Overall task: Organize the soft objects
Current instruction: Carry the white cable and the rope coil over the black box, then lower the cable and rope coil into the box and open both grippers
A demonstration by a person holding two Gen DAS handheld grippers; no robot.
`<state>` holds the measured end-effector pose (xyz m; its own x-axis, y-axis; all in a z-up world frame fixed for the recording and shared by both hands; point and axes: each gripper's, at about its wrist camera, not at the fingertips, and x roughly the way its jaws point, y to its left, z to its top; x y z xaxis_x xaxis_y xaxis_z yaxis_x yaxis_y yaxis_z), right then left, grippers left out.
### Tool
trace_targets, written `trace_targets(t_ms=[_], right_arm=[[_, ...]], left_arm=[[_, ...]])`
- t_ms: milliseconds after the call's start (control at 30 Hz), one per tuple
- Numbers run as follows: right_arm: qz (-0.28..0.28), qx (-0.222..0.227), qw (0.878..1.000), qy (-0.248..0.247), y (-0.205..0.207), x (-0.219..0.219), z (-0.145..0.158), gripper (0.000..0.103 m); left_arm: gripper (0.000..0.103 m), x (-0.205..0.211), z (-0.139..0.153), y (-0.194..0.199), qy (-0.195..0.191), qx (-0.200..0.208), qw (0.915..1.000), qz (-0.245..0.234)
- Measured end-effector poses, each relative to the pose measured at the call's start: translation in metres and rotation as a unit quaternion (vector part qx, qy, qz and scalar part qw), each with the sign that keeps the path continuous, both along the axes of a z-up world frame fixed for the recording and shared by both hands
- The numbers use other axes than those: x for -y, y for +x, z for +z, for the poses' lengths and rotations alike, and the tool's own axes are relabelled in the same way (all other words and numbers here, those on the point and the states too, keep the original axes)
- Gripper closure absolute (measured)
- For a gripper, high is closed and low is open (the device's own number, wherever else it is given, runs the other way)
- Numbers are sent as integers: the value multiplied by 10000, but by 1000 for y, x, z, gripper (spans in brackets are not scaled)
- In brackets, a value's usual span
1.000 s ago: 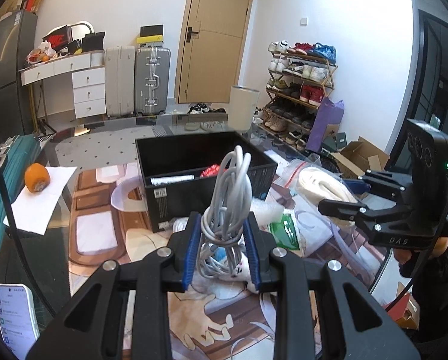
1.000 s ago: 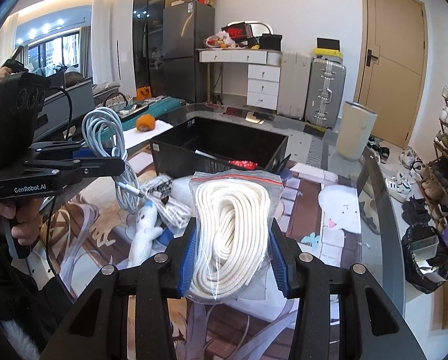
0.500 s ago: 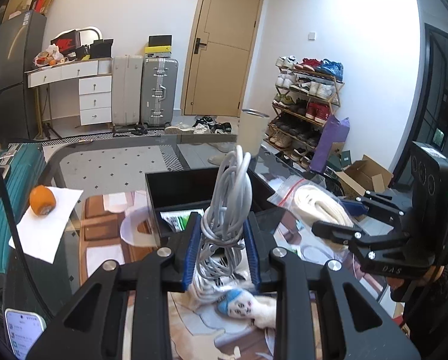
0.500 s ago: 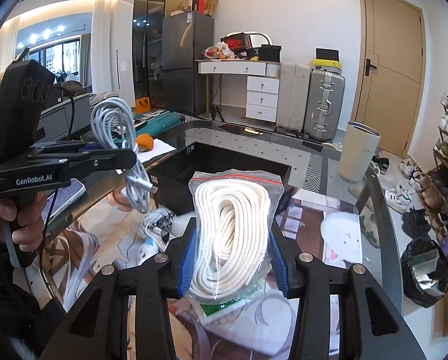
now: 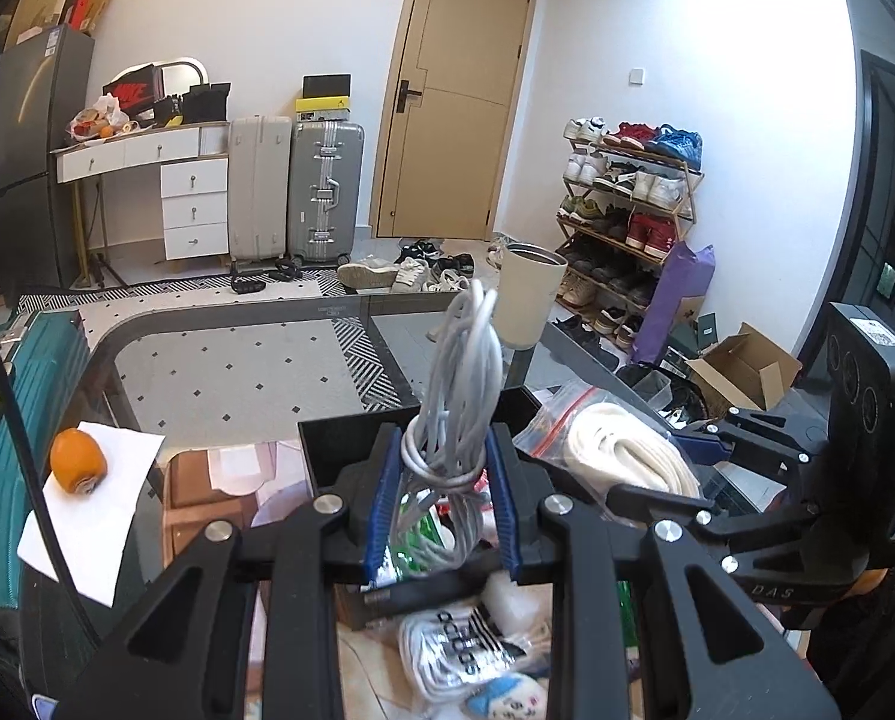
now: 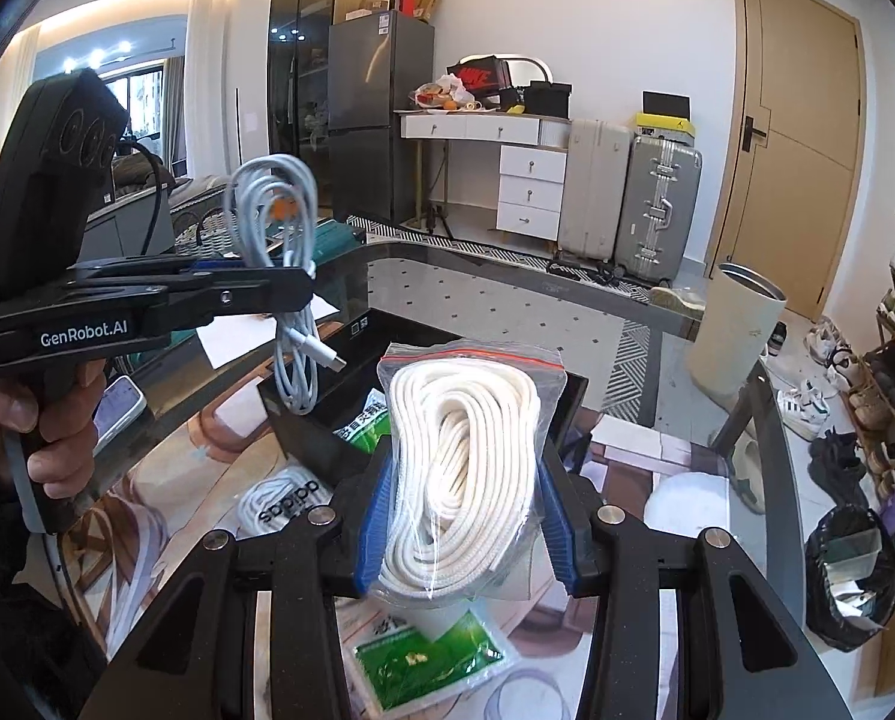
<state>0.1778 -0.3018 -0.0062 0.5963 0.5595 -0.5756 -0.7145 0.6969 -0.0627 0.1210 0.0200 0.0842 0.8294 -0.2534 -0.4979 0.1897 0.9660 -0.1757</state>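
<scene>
With both loads carried above the black bin (image 6: 423,360), L gripper (image 5: 444,498) pinches a coiled white cable (image 5: 459,396) w/ plug end dangling; R gripper (image 6: 462,516) clamps a bagged rope (image 6: 465,450). Risks, judged: dangling cable tail may snag bin rim or fall outside; slick bag could slip from pads; grippers sit close, may collide over the bin

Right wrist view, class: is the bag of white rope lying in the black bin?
No, the right gripper holds the bag of white rope above the black bin.

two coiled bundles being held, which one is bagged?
The white rope in the right gripper: it sits in a clear zip bag with a red seal strip. The grey cable in the left gripper is bare, wrapped with its own cord.
</scene>
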Motion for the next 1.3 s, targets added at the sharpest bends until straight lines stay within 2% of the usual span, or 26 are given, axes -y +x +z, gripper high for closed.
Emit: trace_targets(t_ms=[367,500,800,1133,1300], right_arm=[[88,-137,9997,-191,34,-23,-10,60],[139,-166,9994,-261,41,-31,-13,60],[221,-209,9987,-409,54,-41,-19,59],[469,-238,9969,-580,63,-53,-27,59],[625,-350,9954,-643,74,-57,-34,56]], left_arm=[[77,-1,-15,33,83,-234,9996,126],[77,-4,-21,40,-8,-337,9993,140],[77,-7,-36,51,-23,-525,9985,151],[79,-6,-39,54,14,-580,9983,113],[79,-6,-43,54,-10,-656,9978,83]])
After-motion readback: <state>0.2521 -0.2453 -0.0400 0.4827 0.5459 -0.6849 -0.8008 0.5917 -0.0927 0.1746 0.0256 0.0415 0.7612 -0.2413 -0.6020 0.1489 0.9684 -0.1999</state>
